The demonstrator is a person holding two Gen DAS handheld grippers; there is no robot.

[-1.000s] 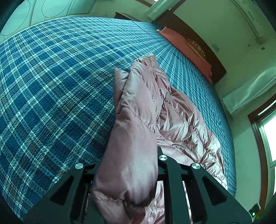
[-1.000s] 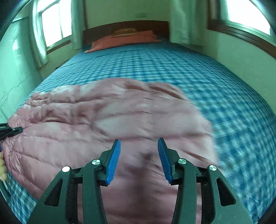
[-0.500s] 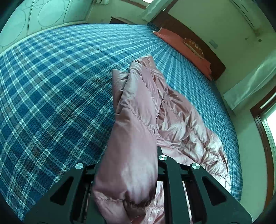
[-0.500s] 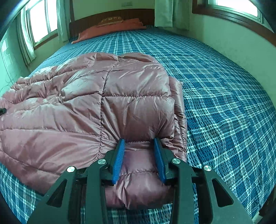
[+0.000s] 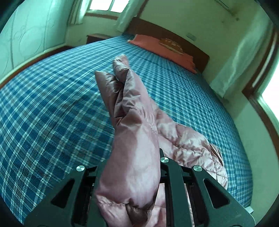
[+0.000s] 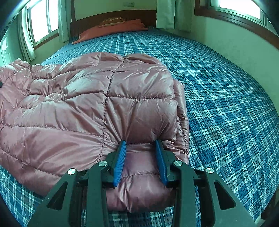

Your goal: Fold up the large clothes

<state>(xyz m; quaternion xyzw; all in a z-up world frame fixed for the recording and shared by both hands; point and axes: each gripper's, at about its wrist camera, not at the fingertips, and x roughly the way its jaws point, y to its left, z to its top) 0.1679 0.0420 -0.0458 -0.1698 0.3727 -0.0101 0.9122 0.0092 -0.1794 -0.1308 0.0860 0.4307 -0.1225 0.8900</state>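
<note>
Soft greenish daylight from blown-out windows (image 6: 43,21); fisheye-warped edges, slight motion blur.

Pink quilted jacket (image 6: 83,104) on bed

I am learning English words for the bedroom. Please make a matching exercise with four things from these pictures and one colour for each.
Things:
1. puffy jacket
2. bedspread
3. pillow
4. headboard

Colours:
a. dark brown wood
b. shiny dusty pink
c. orange-red
d. blue plaid

Pairs: 1-b, 2-d, 3-c, 4-a
</note>
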